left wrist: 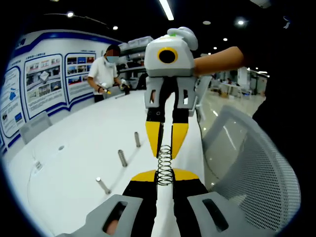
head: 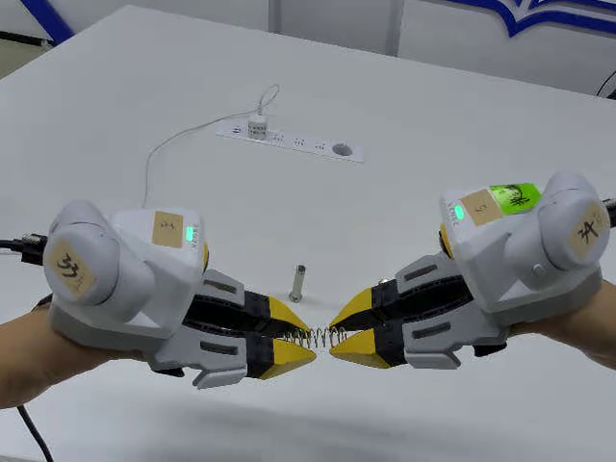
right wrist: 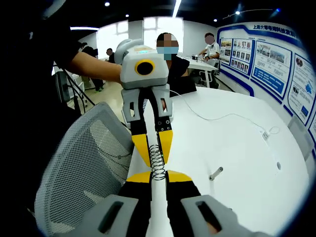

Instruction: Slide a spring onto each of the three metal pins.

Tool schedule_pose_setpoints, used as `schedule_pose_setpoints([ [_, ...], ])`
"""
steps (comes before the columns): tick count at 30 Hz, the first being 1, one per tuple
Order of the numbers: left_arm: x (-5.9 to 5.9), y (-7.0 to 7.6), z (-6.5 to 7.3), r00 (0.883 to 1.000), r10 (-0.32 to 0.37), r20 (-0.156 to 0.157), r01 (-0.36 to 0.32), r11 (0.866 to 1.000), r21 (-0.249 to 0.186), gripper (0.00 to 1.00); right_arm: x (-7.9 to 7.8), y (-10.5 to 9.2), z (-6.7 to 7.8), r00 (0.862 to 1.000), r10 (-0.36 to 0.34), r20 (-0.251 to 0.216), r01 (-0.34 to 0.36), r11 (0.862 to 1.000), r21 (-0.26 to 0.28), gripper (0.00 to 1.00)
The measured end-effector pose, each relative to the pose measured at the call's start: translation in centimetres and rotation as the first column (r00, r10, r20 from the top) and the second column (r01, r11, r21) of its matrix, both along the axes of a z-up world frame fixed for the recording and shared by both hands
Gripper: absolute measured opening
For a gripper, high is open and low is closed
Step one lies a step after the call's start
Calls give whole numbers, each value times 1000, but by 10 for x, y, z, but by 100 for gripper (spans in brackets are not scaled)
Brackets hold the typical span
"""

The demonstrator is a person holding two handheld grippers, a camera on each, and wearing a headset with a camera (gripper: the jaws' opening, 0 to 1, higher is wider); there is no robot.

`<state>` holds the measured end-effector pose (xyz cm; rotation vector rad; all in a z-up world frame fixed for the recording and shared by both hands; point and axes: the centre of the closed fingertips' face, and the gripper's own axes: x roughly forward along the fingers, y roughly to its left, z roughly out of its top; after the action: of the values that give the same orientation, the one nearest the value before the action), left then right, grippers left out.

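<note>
A small metal spring (head: 322, 337) hangs level above the white table (head: 404, 192), stretched between my two grippers. My left gripper (head: 310, 339) is shut on its left end, and my right gripper (head: 333, 340) is shut on its right end, yellow tips facing each other. In the left gripper view the spring (left wrist: 164, 165) runs from my left gripper (left wrist: 164, 177) up to the right gripper (left wrist: 166, 148). Three bare metal pins (left wrist: 137, 139), (left wrist: 122, 158), (left wrist: 102, 185) stand on the table to the left. One pin (head: 297, 282) stands just behind the spring. The right gripper view shows the spring (right wrist: 157, 162) and a pin (right wrist: 216, 173).
A white power strip (head: 289, 140) with a plug and cable lies further back on the table. A grey mesh chair (left wrist: 252, 163) stands at the near table edge. People stand and sit in the background (right wrist: 168, 64).
</note>
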<state>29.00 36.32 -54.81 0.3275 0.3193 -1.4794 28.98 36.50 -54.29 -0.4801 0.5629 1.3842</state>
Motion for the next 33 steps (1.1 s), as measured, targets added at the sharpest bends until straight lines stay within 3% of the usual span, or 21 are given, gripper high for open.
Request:
schedule_pose_setpoints([
  [7, -1, 0, -5, 1000, -17, 13, 16, 1000, 27, 10, -1, 7, 16, 999, -10, -40, 14, 995, 95, 10],
  [13, 1, 0, -9, 1000, -6, 3, 6, 1000, 29, 10, -2, 13, 18, 999, -11, -38, 14, 995, 101, 11],
  [20, 2, -1, -6, 1000, 6, -2, -6, 1000, 11, 10, -1, 23, 26, 998, -34, -58, 42, 987, 156, 11],
  [27, 6, -2, -4, 1000, 21, -2, -21, 1000, -4, 10, 4, 28, 30, 998, -47, -46, 54, 986, 160, 10],
  [28, 7, -2, -4, 1000, 28, -14, -28, 1000, -9, 11, 5, 28, 30, 997, -55, -46, 61, 985, 161, 10],
  [30, 6, -2, -3, 996, 37, -76, -40, 999, -34, 11, 6, 29, 31, 996, -65, -61, 74, 983, 166, 10],
  [31, 10, 1, -4, 997, 48, -53, -49, 998, -31, 11, 8, 29, 30, 996, -72, -60, 80, 983, 162, 10],
  [33, 12, 2, -4, 997, 59, -48, -60, 998, -31, 12, 11, 30, 29, 995, -76, -59, 84, 985, 153, 10],
])
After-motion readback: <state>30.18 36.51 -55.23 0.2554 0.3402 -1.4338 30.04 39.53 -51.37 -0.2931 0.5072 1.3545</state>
